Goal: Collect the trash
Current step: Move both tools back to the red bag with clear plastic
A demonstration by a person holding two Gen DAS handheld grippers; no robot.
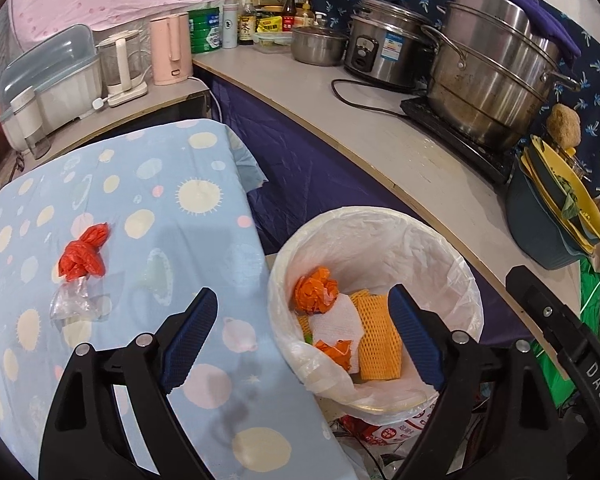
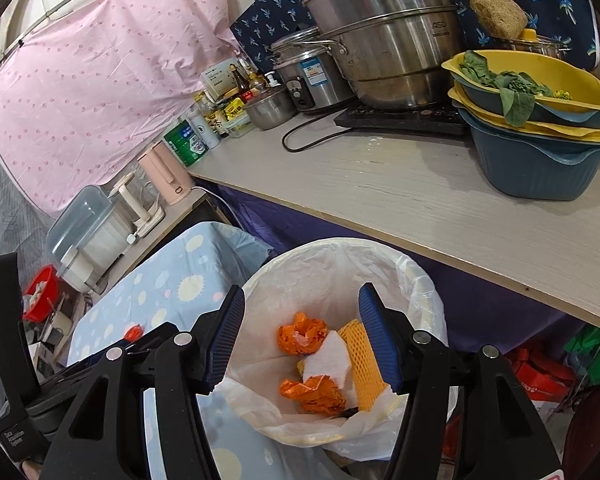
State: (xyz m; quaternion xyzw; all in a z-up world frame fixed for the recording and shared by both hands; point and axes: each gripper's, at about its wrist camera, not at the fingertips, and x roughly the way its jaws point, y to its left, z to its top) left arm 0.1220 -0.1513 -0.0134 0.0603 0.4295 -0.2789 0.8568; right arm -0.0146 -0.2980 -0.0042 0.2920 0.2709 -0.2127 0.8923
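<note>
A white-lined round trash bin [image 1: 452,280] stands right of the blue dotted cloth desk [image 1: 172,208], holding orange crumpled wrappers [image 1: 314,290]. A red crumpled plastic bag [image 1: 83,255] lies on the desk, a clear plastic scrap [image 1: 74,304] just before it.

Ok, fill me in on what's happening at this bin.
A person is collecting trash with two handheld grippers. Both the left gripper and right gripper are open and empty above the lined bin, which holds orange wrappers, tissue and yellow foam netting. A red bag and clear plastic scrap remain on the tablecloth.
</note>
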